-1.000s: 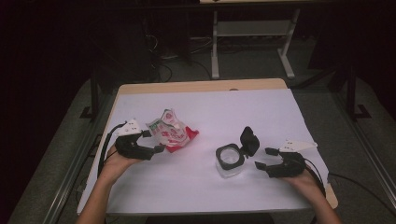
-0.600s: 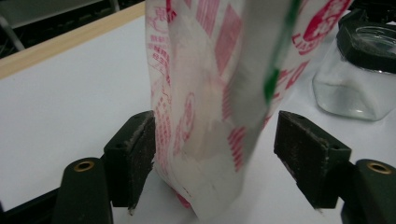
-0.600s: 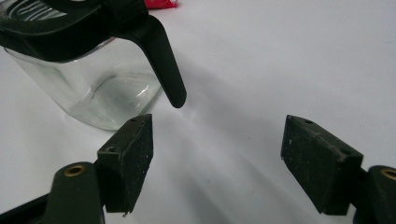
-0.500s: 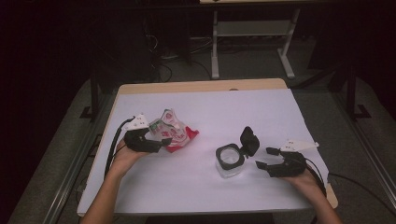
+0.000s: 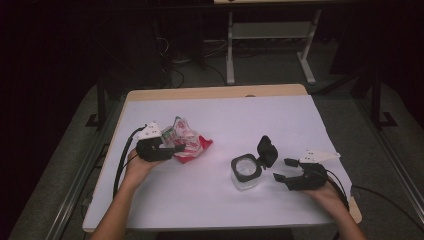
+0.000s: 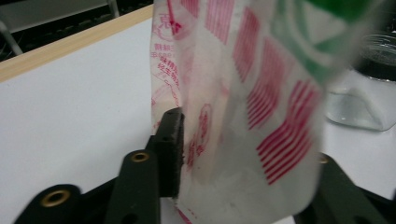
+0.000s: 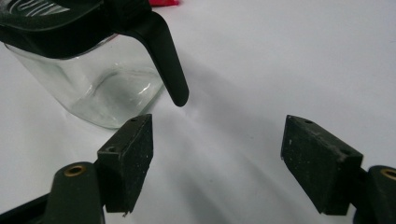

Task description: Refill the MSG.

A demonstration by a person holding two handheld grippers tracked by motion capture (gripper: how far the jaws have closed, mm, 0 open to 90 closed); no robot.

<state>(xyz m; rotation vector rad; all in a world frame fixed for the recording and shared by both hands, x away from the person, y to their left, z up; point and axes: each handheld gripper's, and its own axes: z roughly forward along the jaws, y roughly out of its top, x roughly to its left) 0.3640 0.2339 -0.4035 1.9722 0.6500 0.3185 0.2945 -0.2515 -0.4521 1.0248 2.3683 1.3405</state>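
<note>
Right now the left gripper (image 5: 176, 148) is closing its jaws round the bag (image 5: 186, 140), a crinkly red-and-white printed pouch w/ a green patch, sitting on the worktop (image 5: 220, 120) left of centre. In the left gripper view one pad (image 6: 170, 149) is touching the film and the far jaw is sitting behind it, so it's looking pinched, tho only just.

Risk, imo: thin film is folding, not resisting, so the bag could be slipping out or sagging once lifted; if its top is open, contents may be spilling. Can't tell what's inside or whether it's sealed.

Jar (image 5: 246, 173), clear glass w/ black flip lid (image 5: 266, 150) standing open, is looking empty. Right gripper (image 5: 286, 169) is waiting just beside it, jaws spread, touching nothing. A careless nudge there could be tipping the jar.
</note>
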